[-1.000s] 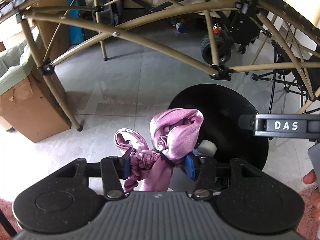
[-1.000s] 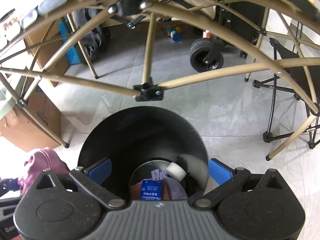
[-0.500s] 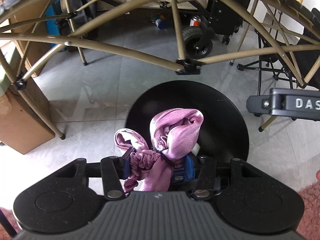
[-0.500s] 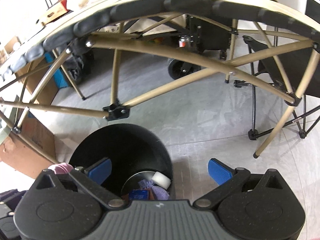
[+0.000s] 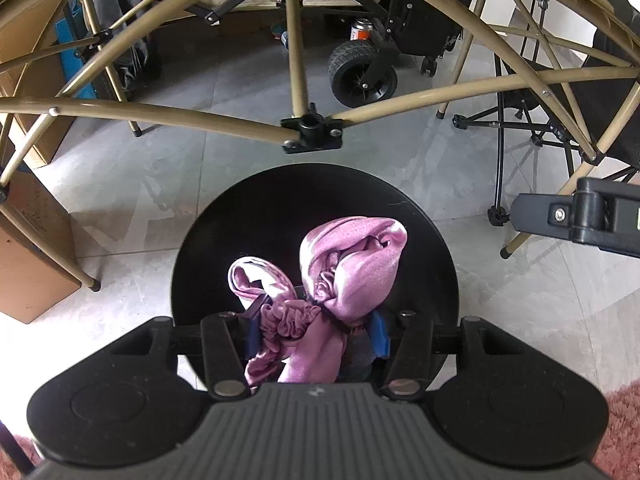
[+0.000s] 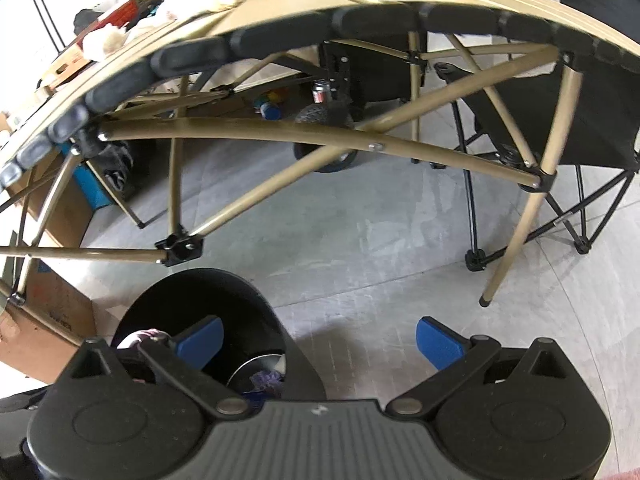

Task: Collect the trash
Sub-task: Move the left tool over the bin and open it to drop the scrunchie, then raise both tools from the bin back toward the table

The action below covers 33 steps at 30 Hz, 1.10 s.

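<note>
My left gripper [image 5: 316,328] is shut on a pink satin scrunchie with a bow [image 5: 344,268], whose loops stand up between the blue pads. It hangs right over the open mouth of the round black trash bin [image 5: 280,208] on the floor. In the right wrist view my right gripper [image 6: 320,338] stands open and empty, above the floor just right of the black trash bin [image 6: 240,300]. Down inside that bin lie a purple scrap [image 6: 266,380] and other small trash. A bit of the pink scrunchie [image 6: 138,336] shows at the lower left.
A folding table with tan metal legs [image 5: 304,80] arches over the bin. A cardboard box [image 5: 28,256] stands at the left, a black wheel [image 5: 362,72] behind, a black folding chair [image 6: 560,120] at the right. Pink rug [image 5: 624,432] lies near me.
My left gripper has carried the scrunchie from the bin's left edge to over its middle. My right gripper has moved right, off the bin, and now sees the table top.
</note>
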Each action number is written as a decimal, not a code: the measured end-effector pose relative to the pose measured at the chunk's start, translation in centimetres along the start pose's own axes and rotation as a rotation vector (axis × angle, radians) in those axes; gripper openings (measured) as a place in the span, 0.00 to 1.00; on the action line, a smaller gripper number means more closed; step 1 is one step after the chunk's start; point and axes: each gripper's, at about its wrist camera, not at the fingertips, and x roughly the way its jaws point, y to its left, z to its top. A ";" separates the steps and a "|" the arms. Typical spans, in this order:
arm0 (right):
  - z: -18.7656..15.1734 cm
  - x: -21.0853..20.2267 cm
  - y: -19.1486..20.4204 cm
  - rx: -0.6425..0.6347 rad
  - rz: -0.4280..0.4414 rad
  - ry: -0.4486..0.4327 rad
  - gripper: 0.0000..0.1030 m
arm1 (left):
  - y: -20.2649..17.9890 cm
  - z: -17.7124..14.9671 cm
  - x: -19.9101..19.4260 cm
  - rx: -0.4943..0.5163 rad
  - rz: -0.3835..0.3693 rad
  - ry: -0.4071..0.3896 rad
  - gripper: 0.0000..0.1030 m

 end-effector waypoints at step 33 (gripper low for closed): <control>-0.4 0.9 -1.5 0.034 -0.014 0.026 1.00 | -0.3 0.4 1.7 -0.031 0.028 0.060 1.00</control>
